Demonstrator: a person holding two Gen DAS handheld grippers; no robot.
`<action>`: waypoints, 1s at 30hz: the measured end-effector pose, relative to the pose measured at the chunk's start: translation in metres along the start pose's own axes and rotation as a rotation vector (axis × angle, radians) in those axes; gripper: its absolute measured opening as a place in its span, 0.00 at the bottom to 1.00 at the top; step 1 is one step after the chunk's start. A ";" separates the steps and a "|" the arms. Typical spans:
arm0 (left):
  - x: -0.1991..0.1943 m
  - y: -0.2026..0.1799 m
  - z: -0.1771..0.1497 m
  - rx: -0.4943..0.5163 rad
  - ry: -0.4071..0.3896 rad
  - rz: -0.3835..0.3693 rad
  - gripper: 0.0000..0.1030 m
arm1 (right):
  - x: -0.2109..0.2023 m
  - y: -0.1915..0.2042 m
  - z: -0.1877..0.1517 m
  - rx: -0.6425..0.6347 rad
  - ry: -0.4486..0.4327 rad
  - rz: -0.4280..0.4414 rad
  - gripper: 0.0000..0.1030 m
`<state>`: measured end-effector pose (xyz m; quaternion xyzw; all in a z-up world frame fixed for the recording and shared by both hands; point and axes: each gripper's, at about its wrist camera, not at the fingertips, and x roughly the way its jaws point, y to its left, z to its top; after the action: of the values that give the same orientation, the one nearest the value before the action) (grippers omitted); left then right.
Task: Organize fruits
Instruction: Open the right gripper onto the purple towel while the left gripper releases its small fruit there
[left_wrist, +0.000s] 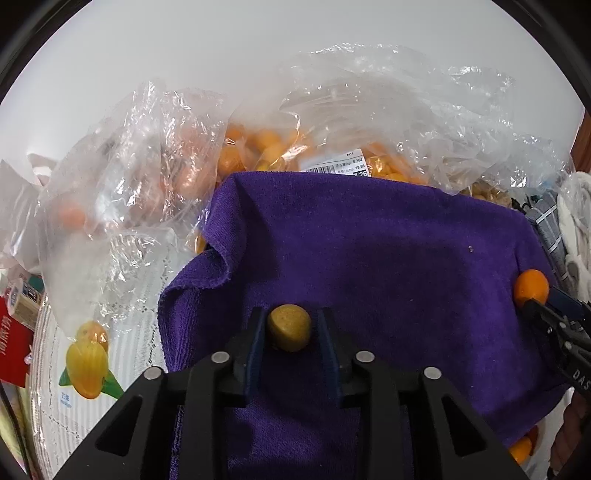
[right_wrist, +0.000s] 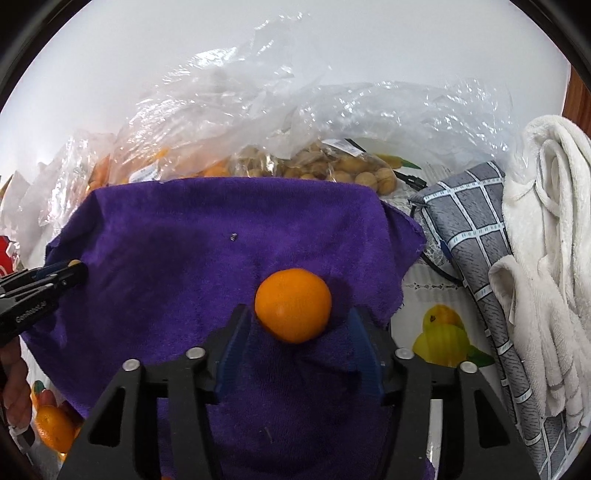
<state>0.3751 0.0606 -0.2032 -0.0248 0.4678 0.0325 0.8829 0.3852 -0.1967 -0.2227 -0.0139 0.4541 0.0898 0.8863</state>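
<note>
A purple towel (left_wrist: 369, 240) (right_wrist: 184, 258) is spread over the table. On it lies a small yellow-brown fruit (left_wrist: 289, 326), right between the fingers of my left gripper (left_wrist: 290, 314). A thin strip of towel shows beside the fruit, so the jaws stand open. A round orange (right_wrist: 293, 310) (left_wrist: 532, 286) rests on the towel between the fingers of my right gripper (right_wrist: 297, 312). Those jaws are wider than the orange and open. Each gripper shows at the edge of the other's view: the right gripper (left_wrist: 554, 321), the left gripper (right_wrist: 62, 275).
Clear plastic bags behind the towel hold small orange fruits (left_wrist: 266, 144) and brown round ones (right_wrist: 332, 170). A grey checked cloth (right_wrist: 480, 236) and a white towel (right_wrist: 546, 221) lie to the right. More oranges (right_wrist: 51, 428) and a hand (right_wrist: 14, 376) are at lower left.
</note>
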 end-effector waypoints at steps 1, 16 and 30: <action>-0.001 0.001 0.001 -0.006 -0.002 -0.003 0.37 | -0.003 0.001 0.001 -0.007 -0.005 -0.004 0.66; -0.070 0.004 0.012 -0.031 -0.169 -0.048 0.56 | -0.074 -0.007 -0.004 0.069 -0.128 -0.037 0.74; -0.134 -0.006 -0.006 0.050 -0.274 -0.059 0.56 | -0.111 -0.019 -0.043 0.088 -0.072 -0.036 0.71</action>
<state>0.2949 0.0495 -0.0955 -0.0121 0.3428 -0.0021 0.9393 0.2900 -0.2362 -0.1593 0.0202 0.4252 0.0541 0.9033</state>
